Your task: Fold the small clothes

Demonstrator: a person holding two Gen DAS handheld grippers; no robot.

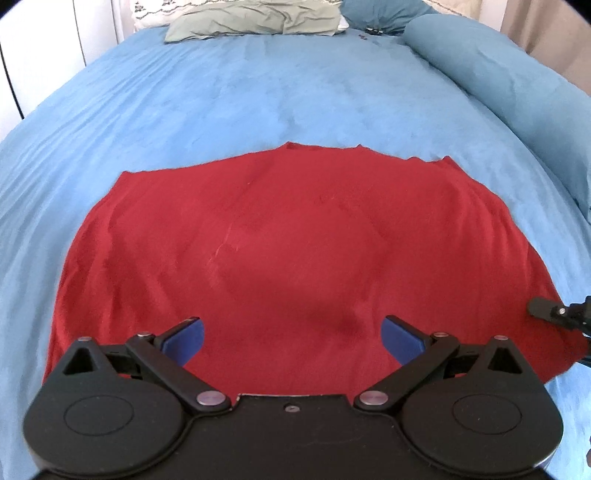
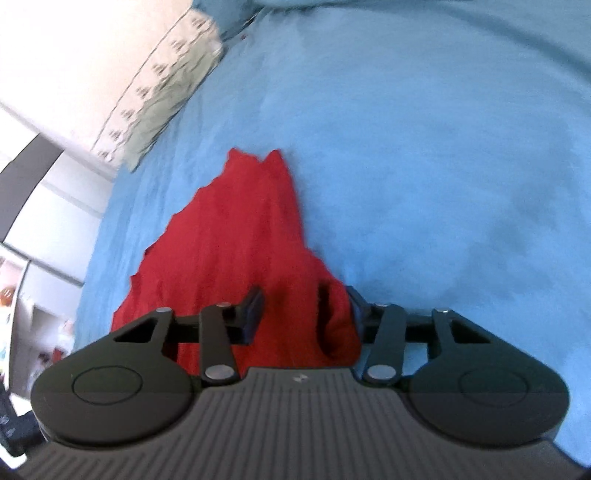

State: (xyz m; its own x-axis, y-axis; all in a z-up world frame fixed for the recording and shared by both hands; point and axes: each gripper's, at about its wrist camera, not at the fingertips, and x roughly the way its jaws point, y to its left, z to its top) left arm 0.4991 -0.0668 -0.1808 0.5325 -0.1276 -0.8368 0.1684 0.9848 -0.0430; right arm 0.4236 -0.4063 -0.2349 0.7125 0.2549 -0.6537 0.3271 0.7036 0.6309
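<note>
Two black claws work over one red knit garment [image 1: 288,236] spread flat on a blue bedspread [image 1: 221,96]. Ahead of the left claw [image 1: 291,332] lies the cloth; its blue pads stand wide apart, released. Between the right claw's [image 2: 303,314] half-closed fingers a fold of the garment's edge rises, not clearly pinched.

I see matt red knit cloth [image 1: 295,236] on a soft, brushed blue bedspread [image 1: 258,92]. My left gripper [image 1: 291,336]: matt black plastic, shiny metal pivots. At twelve o'clock, crumpled green cotton pillow [image 1: 255,18].
</note>
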